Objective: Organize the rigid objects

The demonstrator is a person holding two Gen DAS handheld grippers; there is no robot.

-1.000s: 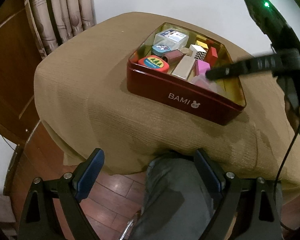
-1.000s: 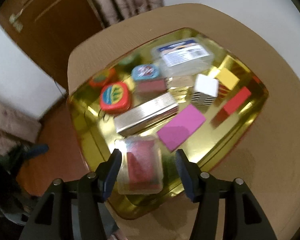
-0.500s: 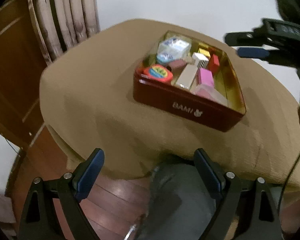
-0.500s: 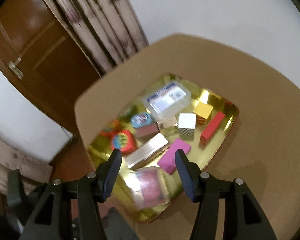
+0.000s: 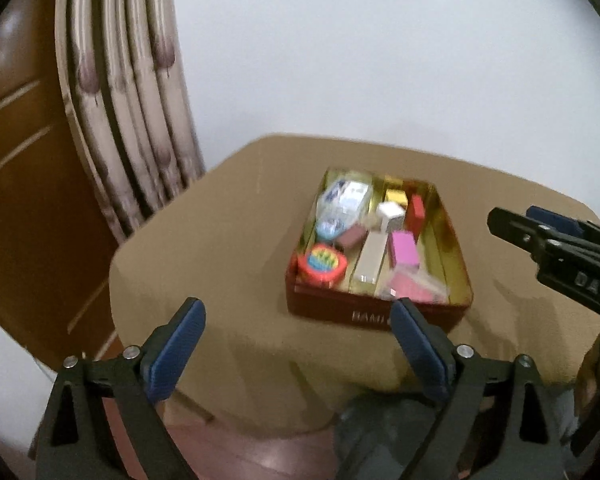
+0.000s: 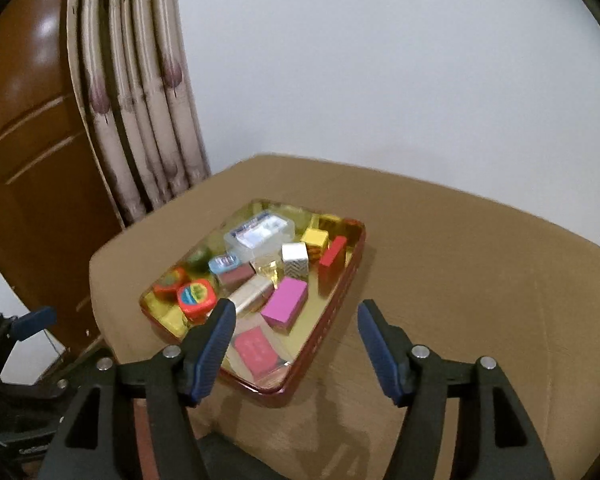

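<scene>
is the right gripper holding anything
No, the right gripper is open and empty, hovering above the near edge of the red tin, with nothing between its pads.

Left black plastic two-finger gripper [image 5: 296,332] has blue ribbed pads [image 5: 176,350], silver screws; right black gripper [image 6: 294,342] alike, white "DAS" lettering.

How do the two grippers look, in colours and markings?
Both are black plastic frames with silver screws and ribbed blue finger pads. The left gripper and right gripper match. White letters "DAS" mark the right one's side.
</scene>
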